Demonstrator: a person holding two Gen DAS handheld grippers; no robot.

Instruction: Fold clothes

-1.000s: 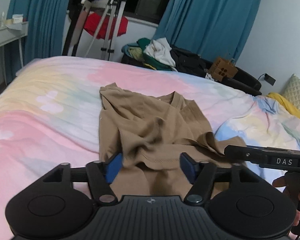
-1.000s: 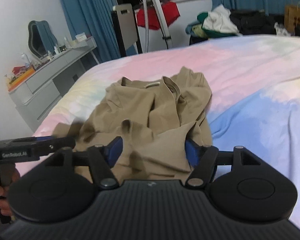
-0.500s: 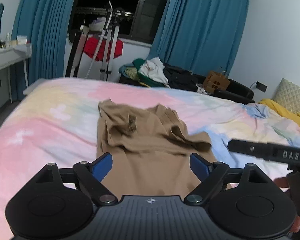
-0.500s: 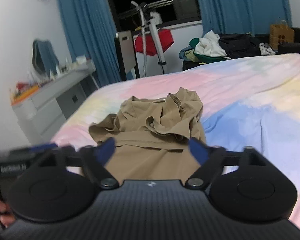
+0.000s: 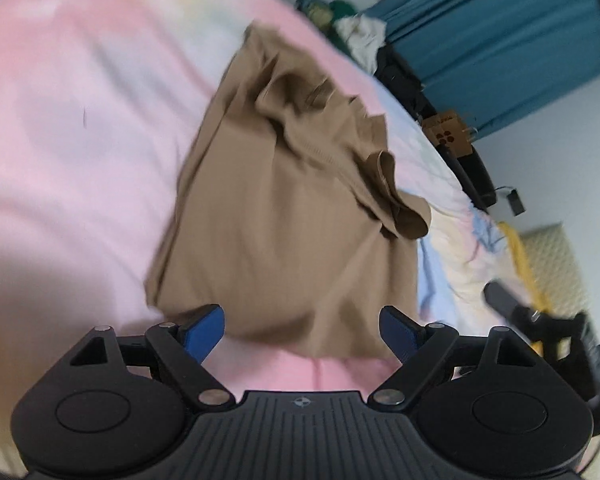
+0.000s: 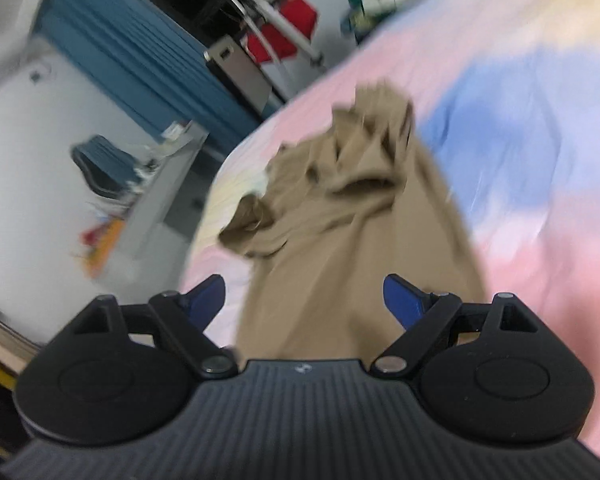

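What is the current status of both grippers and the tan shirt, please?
Left gripper open, right gripper open, both just widened, holding nothing. Tan shirt on bed, far end bunched, unfolded. Nothing in the way.

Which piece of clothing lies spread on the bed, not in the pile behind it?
The tan shirt. It lies alone on the pastel bedsheet, in front of both open grippers; the other clothes are heaped beyond the bed's far edge.
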